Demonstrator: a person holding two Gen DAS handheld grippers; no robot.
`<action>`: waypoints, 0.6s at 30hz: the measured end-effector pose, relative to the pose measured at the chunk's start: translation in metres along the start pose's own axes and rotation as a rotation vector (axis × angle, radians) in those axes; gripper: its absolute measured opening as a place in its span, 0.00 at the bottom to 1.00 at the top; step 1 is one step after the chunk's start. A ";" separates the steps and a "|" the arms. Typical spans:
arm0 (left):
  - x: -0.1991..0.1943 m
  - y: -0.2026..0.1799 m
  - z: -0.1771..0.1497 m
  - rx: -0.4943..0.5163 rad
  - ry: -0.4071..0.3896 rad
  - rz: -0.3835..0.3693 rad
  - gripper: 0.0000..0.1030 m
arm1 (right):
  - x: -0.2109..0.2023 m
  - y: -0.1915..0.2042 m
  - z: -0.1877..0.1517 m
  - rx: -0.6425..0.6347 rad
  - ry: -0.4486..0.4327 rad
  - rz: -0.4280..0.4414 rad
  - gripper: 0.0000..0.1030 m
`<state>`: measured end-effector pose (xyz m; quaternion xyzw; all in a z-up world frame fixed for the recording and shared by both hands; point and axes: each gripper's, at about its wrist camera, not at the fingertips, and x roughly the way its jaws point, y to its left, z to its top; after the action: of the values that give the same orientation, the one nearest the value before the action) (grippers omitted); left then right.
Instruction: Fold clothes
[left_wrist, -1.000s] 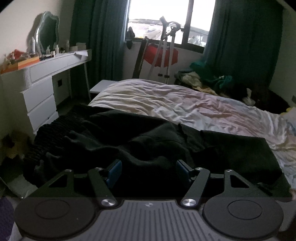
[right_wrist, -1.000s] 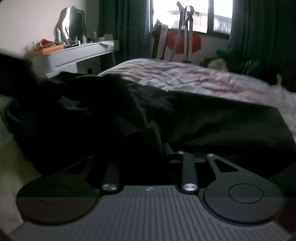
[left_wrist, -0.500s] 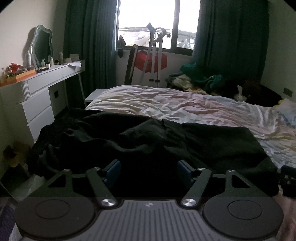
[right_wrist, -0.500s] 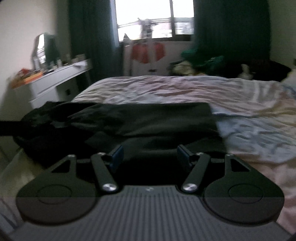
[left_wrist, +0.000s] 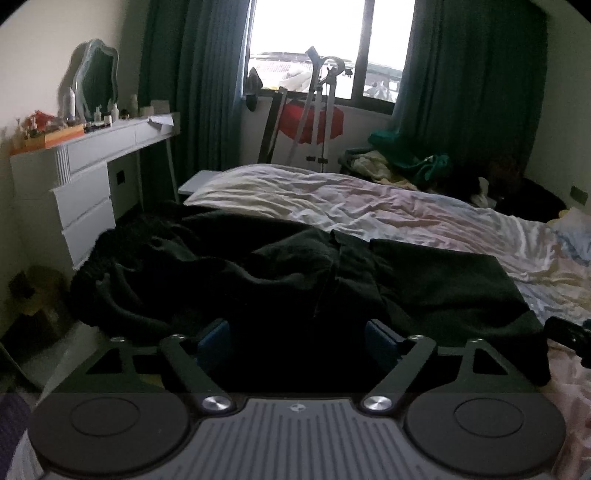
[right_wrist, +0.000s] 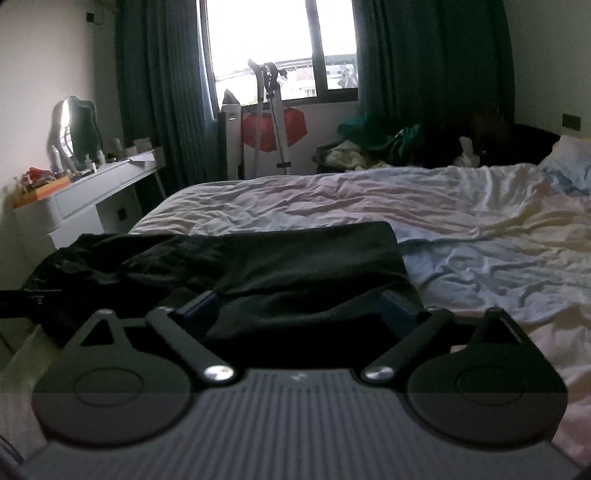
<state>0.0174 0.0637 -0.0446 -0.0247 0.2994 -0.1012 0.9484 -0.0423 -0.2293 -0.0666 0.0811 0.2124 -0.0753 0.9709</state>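
Observation:
A black garment (left_wrist: 295, 280) lies on the near side of the bed, bunched at the left and flat and squared at the right (right_wrist: 314, 258). My left gripper (left_wrist: 297, 341) is open, its blue-padded fingers spread just above the garment's near edge. My right gripper (right_wrist: 297, 301) is open too, with nothing between its fingers, and hovers over the flat right part of the garment. The tip of the right gripper (left_wrist: 569, 334) shows at the right edge of the left wrist view.
The bed (right_wrist: 443, 206) has a wrinkled pale sheet. A white dresser (left_wrist: 81, 184) with a mirror stands left. Crutches and a red item (left_wrist: 314, 118) lean under the window. A pile of clothes (right_wrist: 369, 144) lies beyond the bed.
My right gripper was shut on the dark cloth a second ago; it has let go, opened and pulled back to the right. My left gripper stayed open and drew back slightly.

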 end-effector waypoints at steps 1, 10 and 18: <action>0.002 0.003 0.000 -0.018 0.007 -0.011 0.93 | 0.001 0.000 0.000 0.004 0.003 -0.002 1.00; 0.025 0.092 -0.004 -0.522 0.098 -0.073 1.00 | 0.011 -0.007 -0.004 0.055 0.073 -0.021 1.00; 0.075 0.170 -0.011 -0.943 0.084 0.031 0.94 | 0.025 -0.019 -0.012 0.122 0.135 -0.003 1.00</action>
<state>0.1013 0.2144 -0.1138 -0.4441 0.3509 0.0591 0.8223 -0.0277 -0.2486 -0.0900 0.1447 0.2725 -0.0840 0.9475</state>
